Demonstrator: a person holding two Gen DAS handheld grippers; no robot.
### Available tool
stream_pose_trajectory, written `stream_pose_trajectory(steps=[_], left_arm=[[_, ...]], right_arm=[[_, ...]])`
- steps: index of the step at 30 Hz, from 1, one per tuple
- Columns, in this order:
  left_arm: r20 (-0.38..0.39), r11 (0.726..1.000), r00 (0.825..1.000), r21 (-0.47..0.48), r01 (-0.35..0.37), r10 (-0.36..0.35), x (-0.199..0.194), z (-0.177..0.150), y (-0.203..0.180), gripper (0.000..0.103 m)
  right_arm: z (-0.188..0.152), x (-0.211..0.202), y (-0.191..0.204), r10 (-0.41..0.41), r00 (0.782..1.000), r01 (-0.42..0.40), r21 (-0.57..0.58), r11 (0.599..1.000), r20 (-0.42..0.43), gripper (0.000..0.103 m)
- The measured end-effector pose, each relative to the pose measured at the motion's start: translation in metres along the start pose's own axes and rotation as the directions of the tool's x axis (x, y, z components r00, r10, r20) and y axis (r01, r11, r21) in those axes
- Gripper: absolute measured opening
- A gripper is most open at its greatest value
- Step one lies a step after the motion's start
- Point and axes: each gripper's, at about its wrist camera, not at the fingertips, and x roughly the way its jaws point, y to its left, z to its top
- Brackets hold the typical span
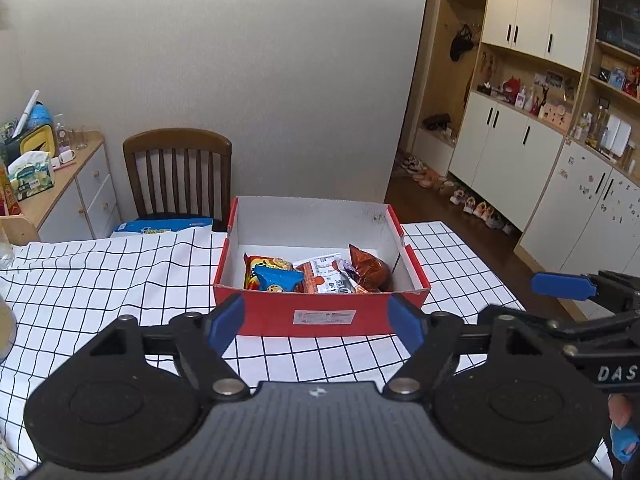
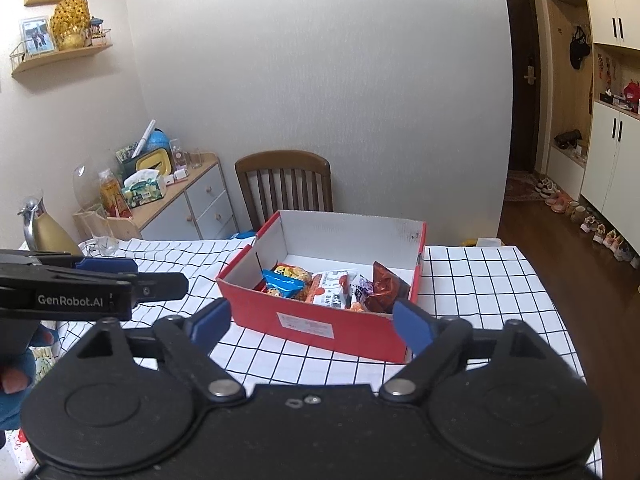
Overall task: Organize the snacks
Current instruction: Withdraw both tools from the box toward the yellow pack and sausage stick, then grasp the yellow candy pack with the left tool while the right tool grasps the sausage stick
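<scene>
Table point(image 1: 100, 280) with a white black-grid cloth fills the foreground in both views. Wooden chair point(image 1: 178, 172) is pushed in at the far edge, against the wall; a blue-and-white bag point(image 1: 160, 227) lies at that edge just in front of the chair. Side cabinet point(image 2: 192, 200) to the left carries clutter, incl. a tissue pack point(image 2: 145, 190). Red shoebox point(image 1: 280, 316), white inside, lid off, sits on the table toward the far side, squarely ahead of both claws. All visible snacks are inside it, bunched against the near wall: yellow-red packet point(image 1: 266, 266) on the left, blue cookie pack point(image 1: 278, 279) lying on top of it, white-orange wrapper point(image 1: 326, 276) in the middle, small purple-silver wrapper point(image 1: 347, 270) beside that, brown foil bag point(image 1: 370, 270) at the right end. Left claw point(image 1: 316, 320): jaws spread wide, nothing between them, hovering above the table just short of the box's near wall. Right claw point(image 2: 312, 320): same, wide open, empty, also just short of the box, off its near right corner. The two claws sit side by side, each catching the other at the frame edge.
</scene>
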Motion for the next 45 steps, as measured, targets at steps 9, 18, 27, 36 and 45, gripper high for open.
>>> stream_pose_trajectory(steps=[9,18,27,36,45], left_arm=[[0.034,1.000,0.999,0.004,-0.020,0.020,-0.018,-0.030,-0.003,0.084],[0.028,0.999,0.999,0.032,-0.030,0.029,-0.020,-0.060,-0.009,0.085],[-0.081,0.998,0.995,0.042,-0.055,0.058,0.013,-0.096,-0.006,0.085],[-0.190,0.998,0.981,0.042,-0.039,0.047,0.054,-0.123,-0.012,0.085],[-0.235,0.996,0.972,0.092,0.012,0.010,0.086,-0.139,-0.031,0.085]], right_arm=[[-0.028,-0.021,0.013,0.001,1.000,0.000,-0.050,0.999,0.022,0.103],[-0.060,-0.017,0.006,-0.004,0.999,0.004,0.008,1.000,-0.037,0.103],[-0.086,0.003,-0.007,-0.014,0.991,0.019,0.037,0.999,-0.130,0.103],[-0.098,0.039,-0.024,-0.021,0.972,0.036,0.059,0.998,-0.234,0.103],[-0.101,0.080,-0.032,-0.006,0.950,0.015,0.028,0.999,-0.313,0.101]])
